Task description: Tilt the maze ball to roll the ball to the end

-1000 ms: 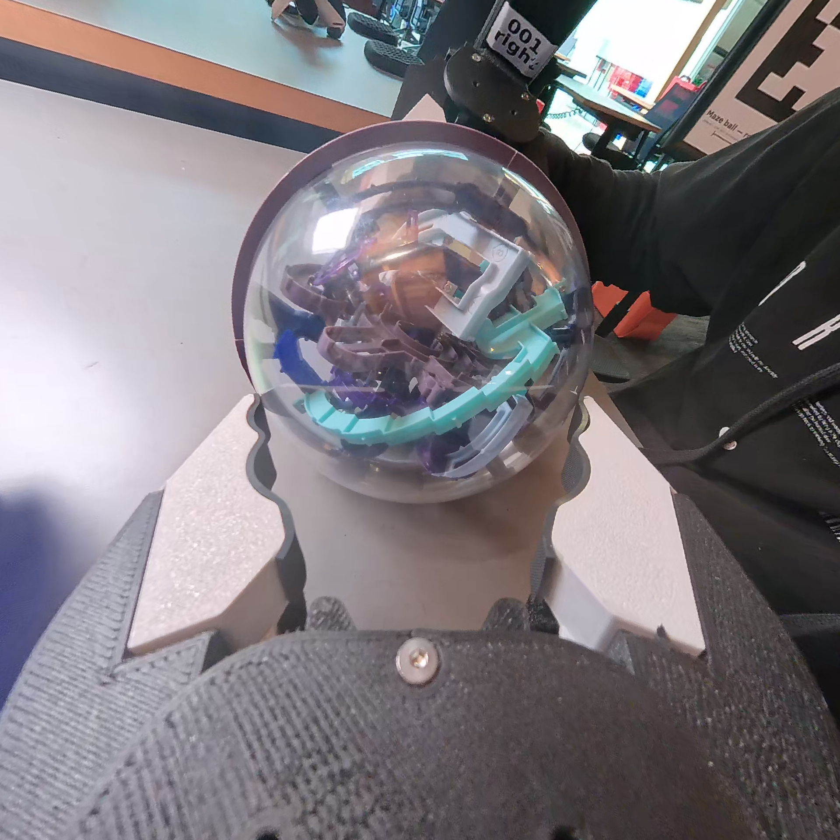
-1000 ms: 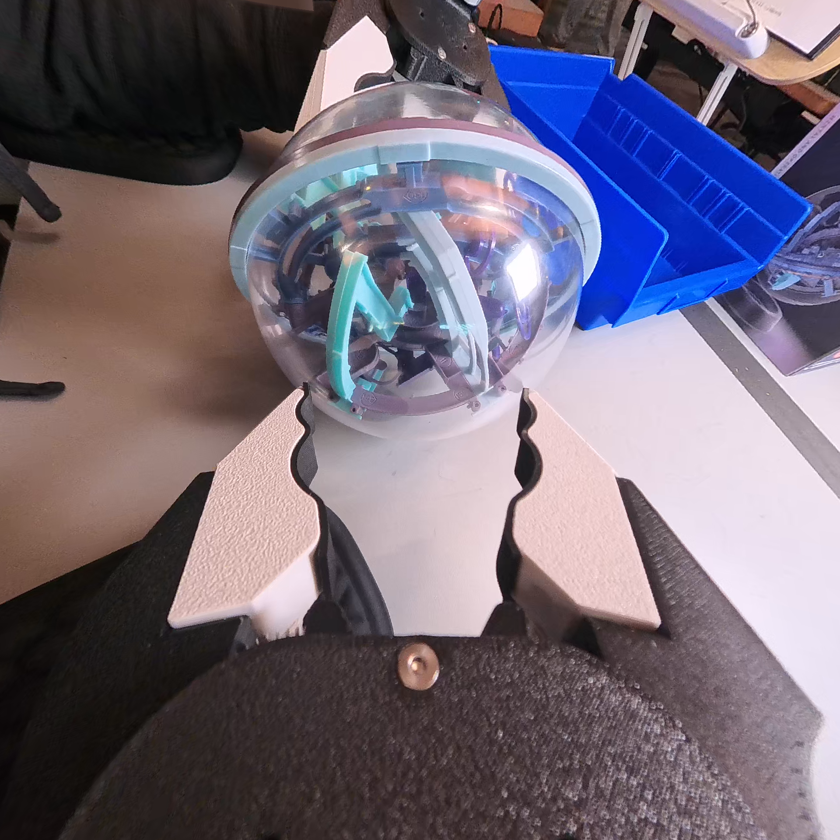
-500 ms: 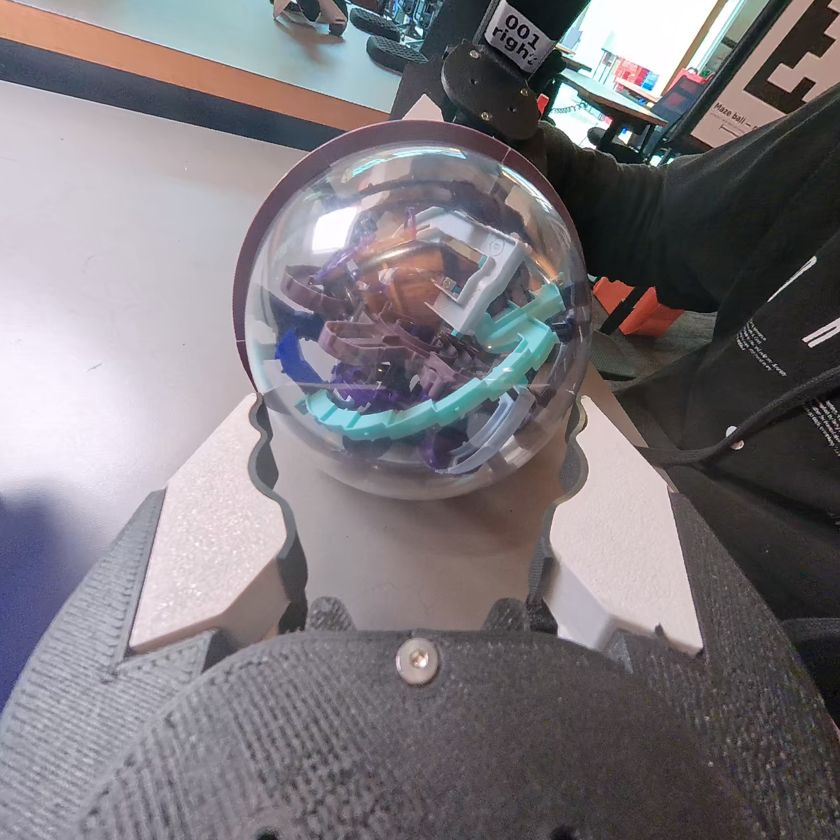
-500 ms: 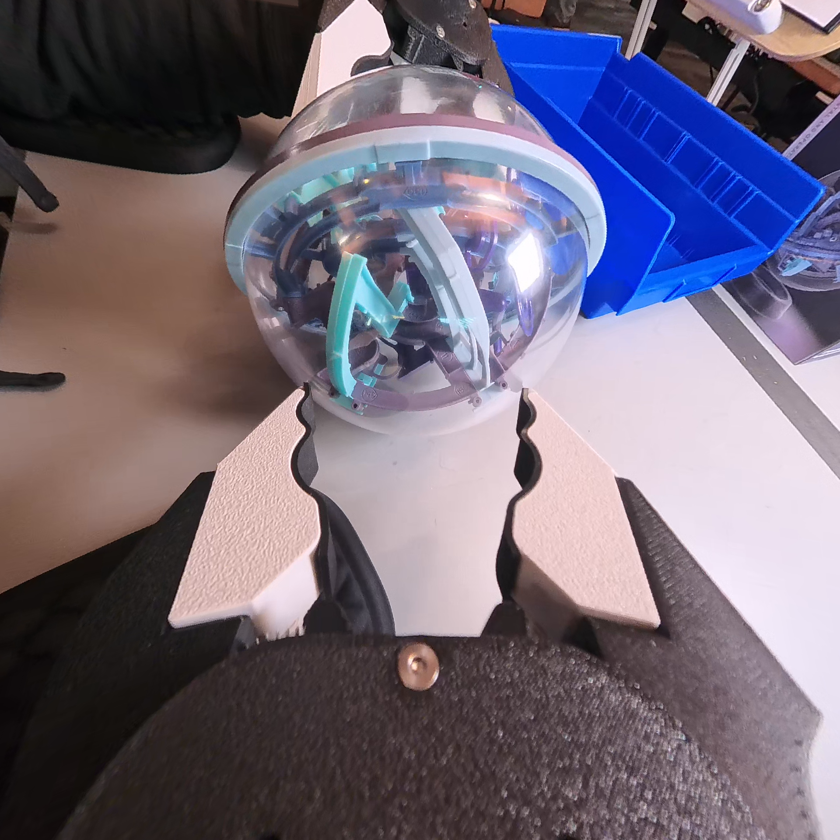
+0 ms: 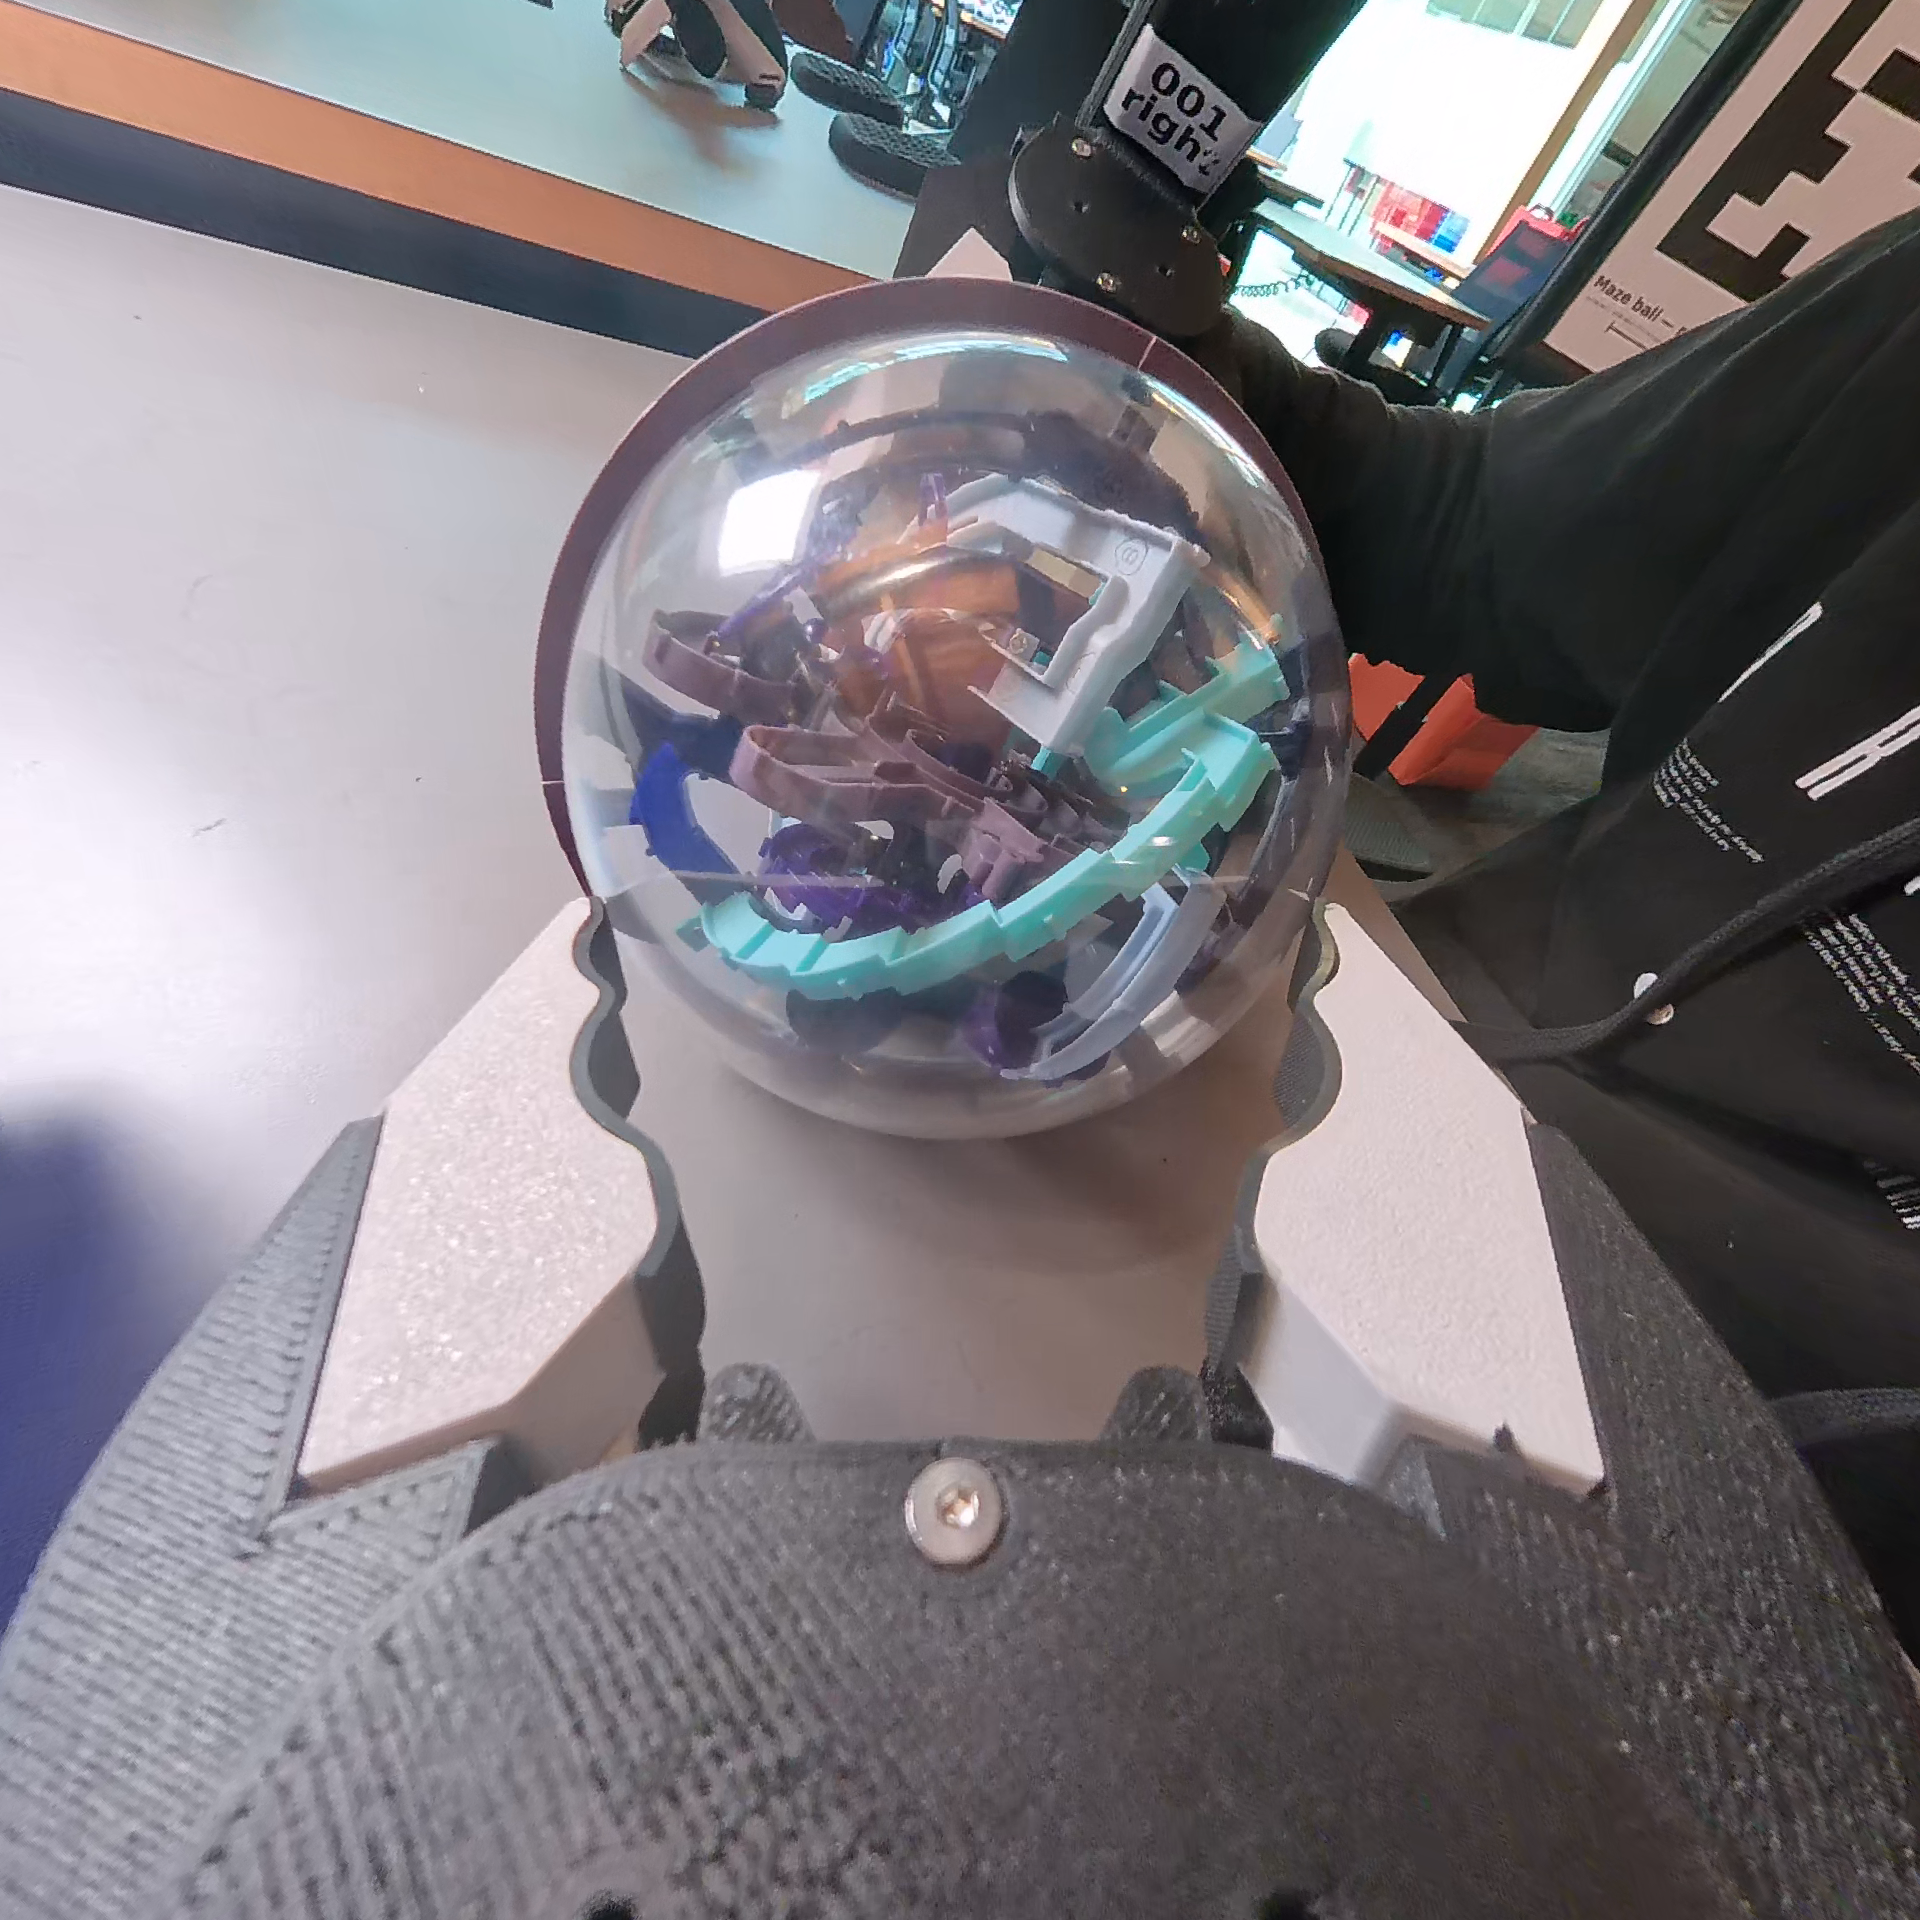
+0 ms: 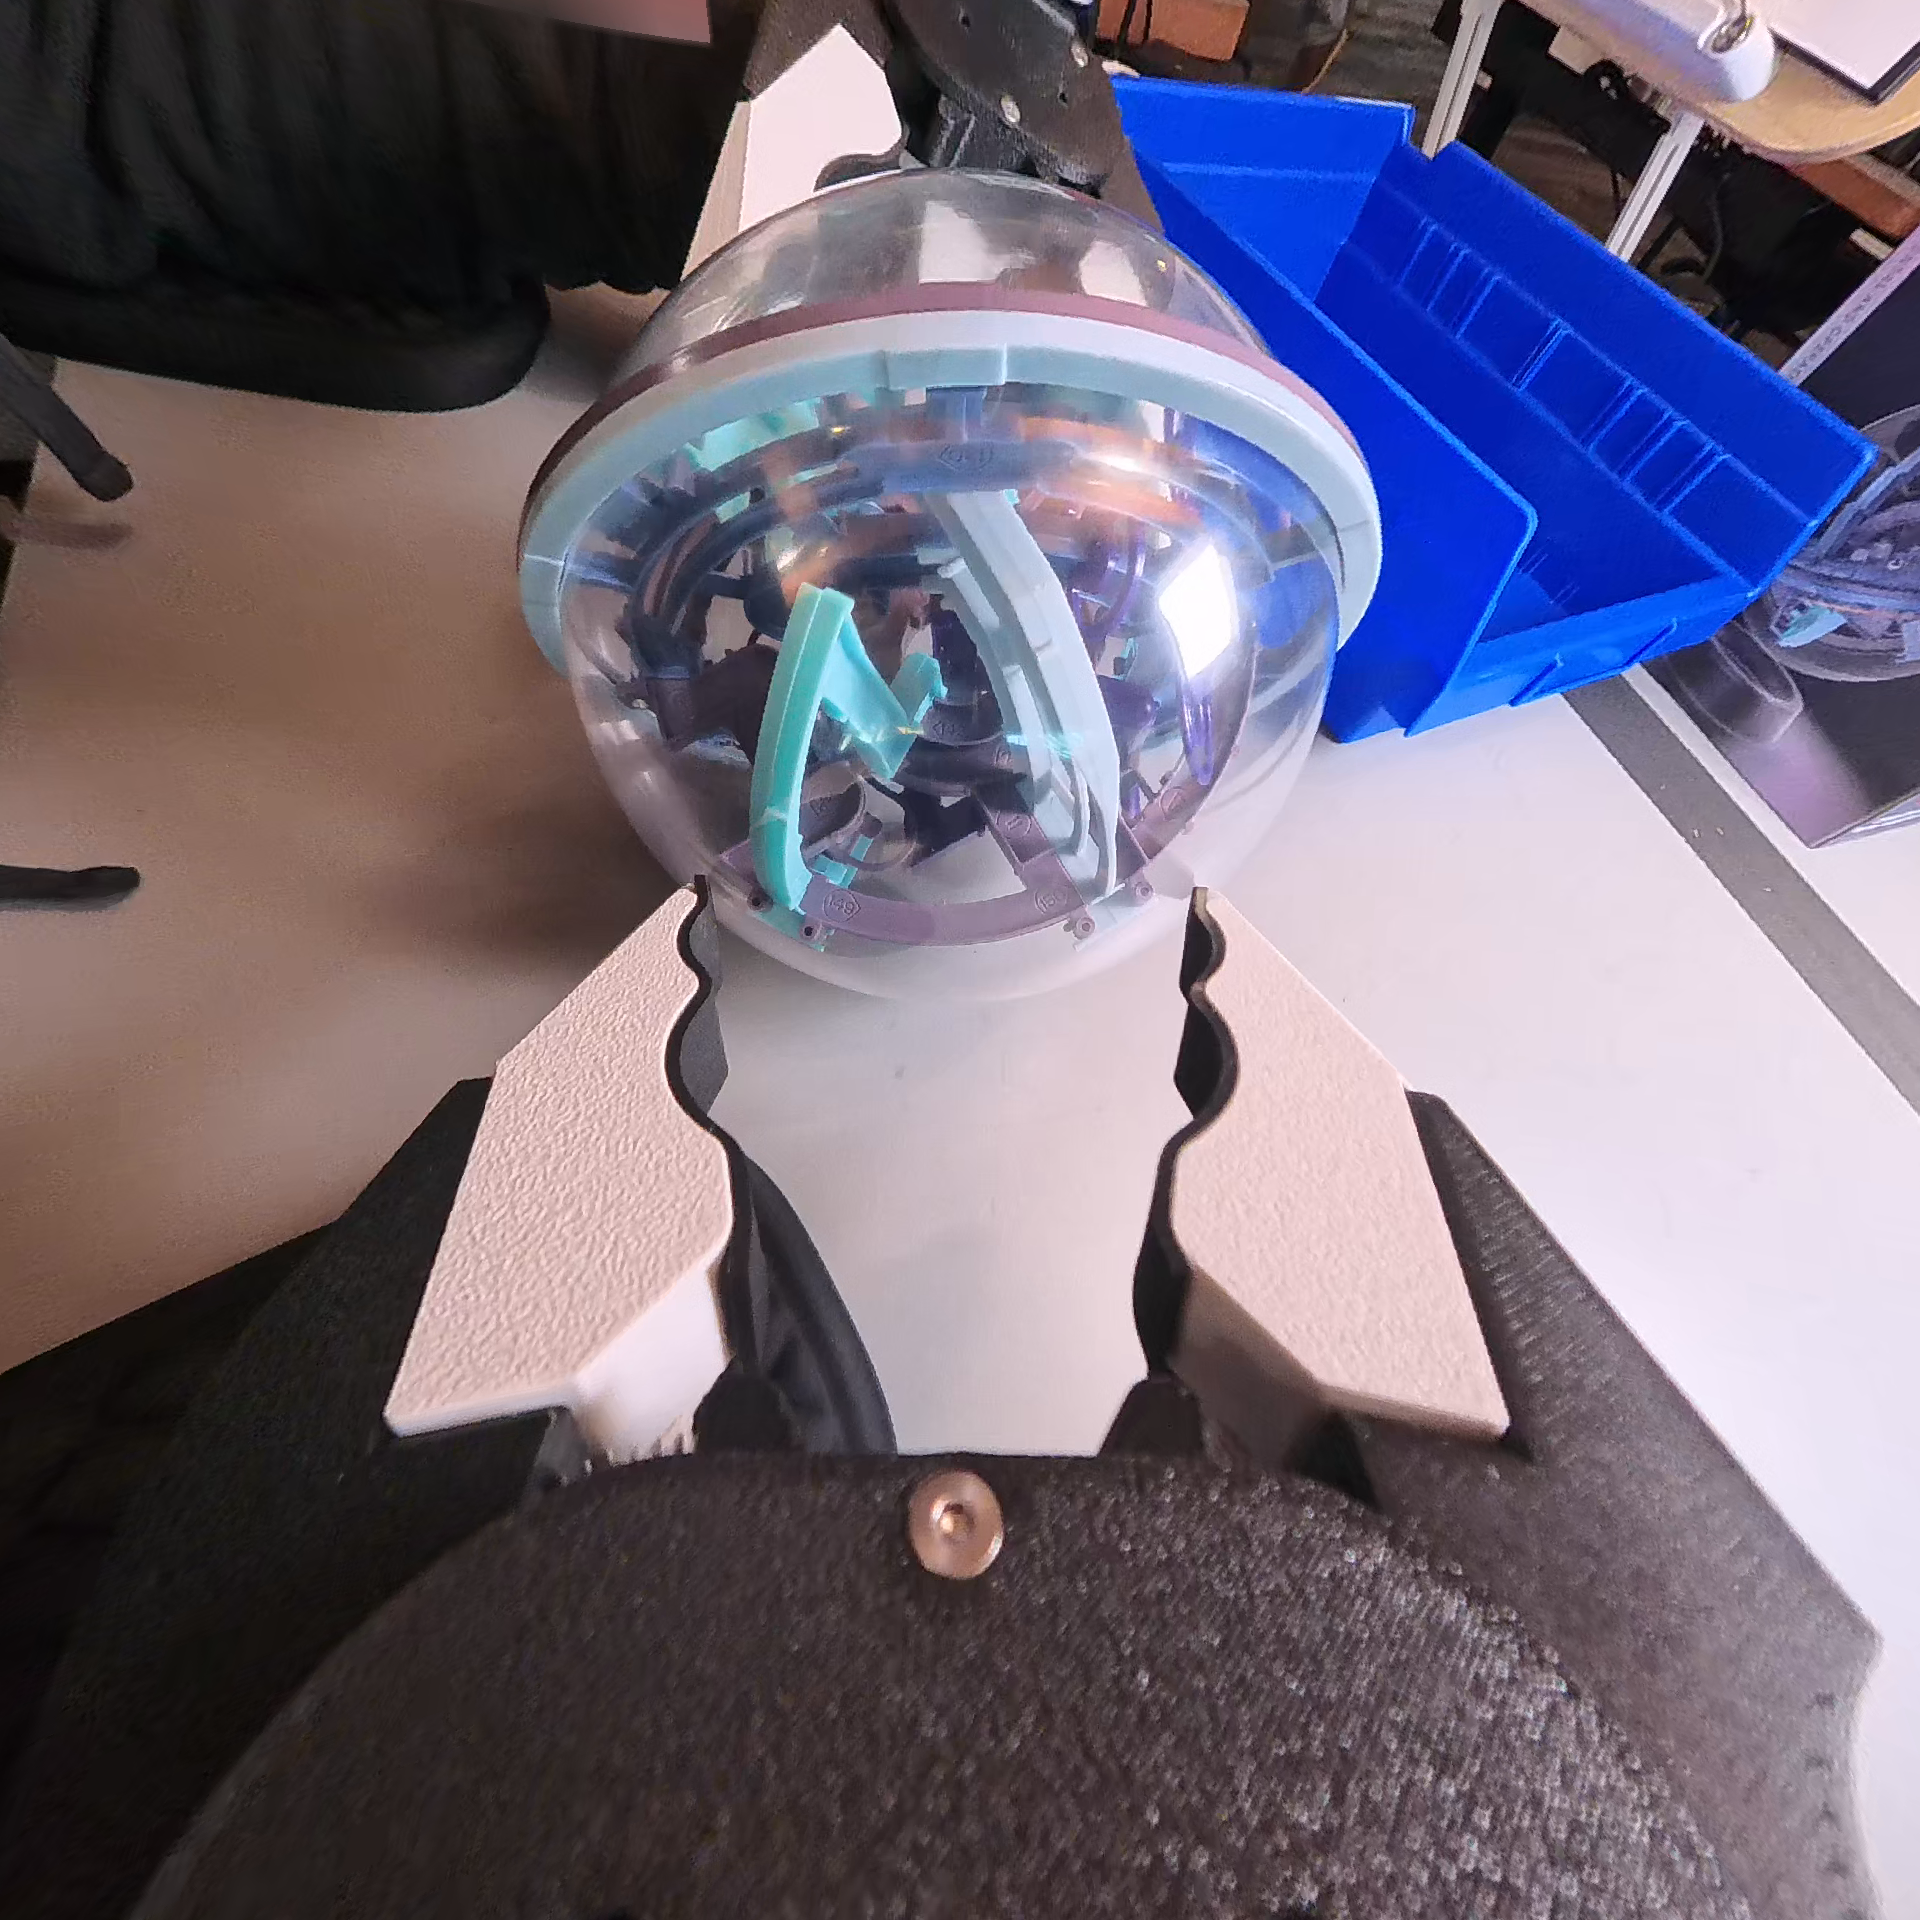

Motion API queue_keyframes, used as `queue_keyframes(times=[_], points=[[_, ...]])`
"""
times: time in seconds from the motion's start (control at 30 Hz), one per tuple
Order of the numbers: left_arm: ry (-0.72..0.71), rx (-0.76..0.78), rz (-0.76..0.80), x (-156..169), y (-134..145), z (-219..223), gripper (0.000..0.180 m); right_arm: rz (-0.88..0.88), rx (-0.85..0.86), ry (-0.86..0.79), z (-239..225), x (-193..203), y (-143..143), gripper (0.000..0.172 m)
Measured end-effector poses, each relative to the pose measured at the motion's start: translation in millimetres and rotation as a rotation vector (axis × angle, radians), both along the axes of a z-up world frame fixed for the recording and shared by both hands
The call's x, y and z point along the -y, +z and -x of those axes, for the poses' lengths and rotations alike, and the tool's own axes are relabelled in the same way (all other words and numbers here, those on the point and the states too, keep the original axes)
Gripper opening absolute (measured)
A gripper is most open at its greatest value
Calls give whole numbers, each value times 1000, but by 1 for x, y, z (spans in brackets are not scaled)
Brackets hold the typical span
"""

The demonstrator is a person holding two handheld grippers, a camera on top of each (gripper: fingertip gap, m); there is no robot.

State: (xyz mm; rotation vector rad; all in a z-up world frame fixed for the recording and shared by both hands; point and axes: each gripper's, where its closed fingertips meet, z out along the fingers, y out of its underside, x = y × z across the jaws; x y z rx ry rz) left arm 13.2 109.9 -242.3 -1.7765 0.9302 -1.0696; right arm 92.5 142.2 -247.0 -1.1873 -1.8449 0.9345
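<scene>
Left wrist view: the maze ball (image 5: 945, 717), a clear sphere with teal, purple and grey tracks inside and a dark maroon ring round its far half, sits between the tips of the left gripper (image 5: 951, 925). The fingers (image 5: 499, 1122) are spread wide and lie against the ball's lower flanks on both sides, so the ball is clasped at their very ends above the grey surface (image 5: 208, 520). Behind the ball, the black body of the right gripper (image 5: 1112, 239) meets its far side; to the right of the ball is a person's dark sleeve (image 5: 1558, 540), and beyond that an orange object (image 5: 1455, 727). Right wrist view: the same maze ball (image 6: 945, 623) appears from the opposite side, its pale blue-grey ring tilted across the upper half. The right gripper (image 6: 945, 914) has its fingers (image 6: 582, 1143) at a moderate spread; their tips reach the ball's underside, the left tip touching the shell, while contact at the right tip cannot be judged. The ball is just over the white surface (image 6: 1455, 987). Behind the ball is part of the left gripper (image 6: 997, 73); to the right of the ball stand blue bins (image 6: 1538, 416), and farther right a dark box (image 6: 1849, 727).
</scene>
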Motion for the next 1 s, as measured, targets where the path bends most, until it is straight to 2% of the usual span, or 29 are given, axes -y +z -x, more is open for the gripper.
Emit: queue_keyframes(times=[1.0], points=[[17, 0, 16, -2, -1, 3, 124, 10, -2, -32, 0, -3, -4, 85]])
